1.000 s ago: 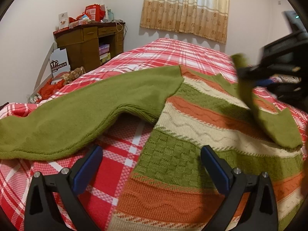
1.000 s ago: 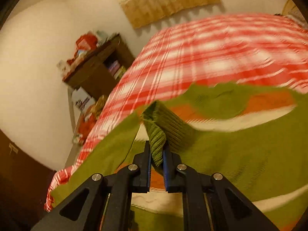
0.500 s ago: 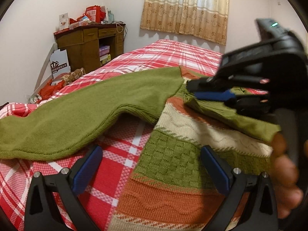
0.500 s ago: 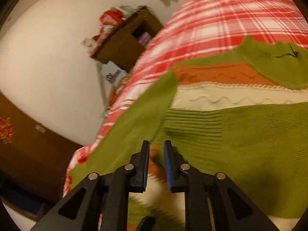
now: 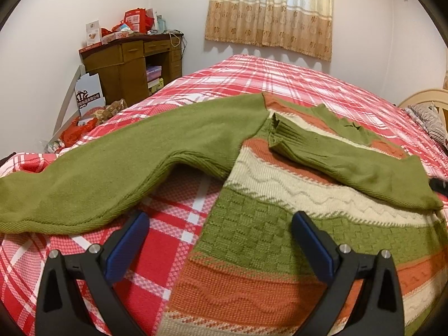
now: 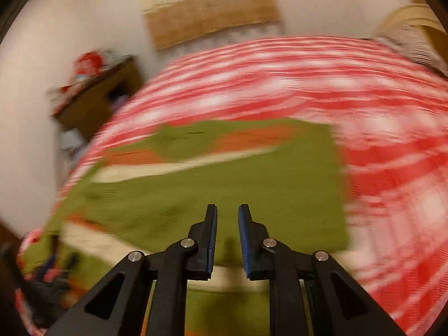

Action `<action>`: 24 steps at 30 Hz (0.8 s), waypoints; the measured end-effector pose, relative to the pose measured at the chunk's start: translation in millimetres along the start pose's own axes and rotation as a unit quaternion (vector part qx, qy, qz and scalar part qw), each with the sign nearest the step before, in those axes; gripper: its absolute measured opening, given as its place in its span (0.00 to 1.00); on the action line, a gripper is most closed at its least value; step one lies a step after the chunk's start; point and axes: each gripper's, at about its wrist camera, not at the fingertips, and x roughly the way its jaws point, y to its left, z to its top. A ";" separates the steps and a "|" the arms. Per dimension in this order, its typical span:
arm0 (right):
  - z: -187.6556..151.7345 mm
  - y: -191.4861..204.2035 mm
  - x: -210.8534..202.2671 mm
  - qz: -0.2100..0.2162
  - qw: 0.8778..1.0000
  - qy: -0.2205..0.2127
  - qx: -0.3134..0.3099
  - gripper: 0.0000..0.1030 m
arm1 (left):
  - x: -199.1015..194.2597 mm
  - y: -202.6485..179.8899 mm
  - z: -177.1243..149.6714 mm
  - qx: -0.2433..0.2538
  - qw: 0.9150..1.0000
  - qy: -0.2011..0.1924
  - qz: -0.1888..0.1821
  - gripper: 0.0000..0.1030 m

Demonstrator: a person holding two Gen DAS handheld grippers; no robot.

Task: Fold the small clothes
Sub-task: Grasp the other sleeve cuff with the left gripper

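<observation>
Hovering our spread, empty left gripper (image 5: 218, 240) over the striped sweater (image 5: 252, 240), we saw its unfolded sleeve (image 5: 112, 162) stretching leftward, our right gripper (image 6: 227, 238) narrowly parted, empty.

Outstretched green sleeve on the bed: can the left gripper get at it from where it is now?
Probably yes. The left gripper is open and empty, and the outstretched sleeve lies flat on the plaid bedspread just ahead and to its left, with nothing between them.

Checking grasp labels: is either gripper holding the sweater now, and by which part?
Nothing held. Left gripper is open above the sweater; right gripper has just opened, empty.
</observation>
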 end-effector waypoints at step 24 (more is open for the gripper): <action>-41.3 13.9 3.5 -0.018 0.995 -0.025 -0.092 0.71 | -81.0 189.1 8.4 -0.270 0.940 -0.009 0.208 1.00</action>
